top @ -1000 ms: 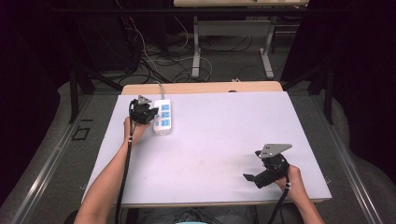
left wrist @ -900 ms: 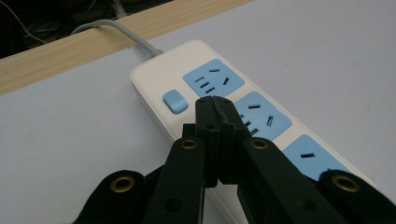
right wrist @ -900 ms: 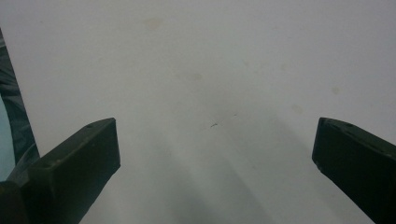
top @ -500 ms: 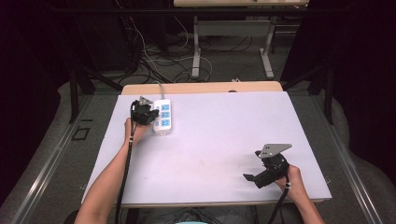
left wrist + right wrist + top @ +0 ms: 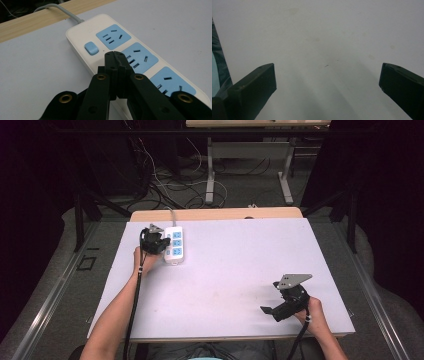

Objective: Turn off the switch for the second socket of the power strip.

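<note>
My left gripper has barely shifted — jaws pressed together, tips just past the power strip's blue switch — while my right gripper idles spread apart.

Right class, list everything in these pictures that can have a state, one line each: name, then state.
Left tongs: shut, holding nothing, tips over the power strip near its blue switch.
Right tongs: open wide, holding nothing, over bare table.
Power strip: lying flat near the table's far left edge, all three blue sockets free of plugs.
Blue switch: on or off cannot be told.
Grey cable: attached to the strip, running off over the far edge.
</note>
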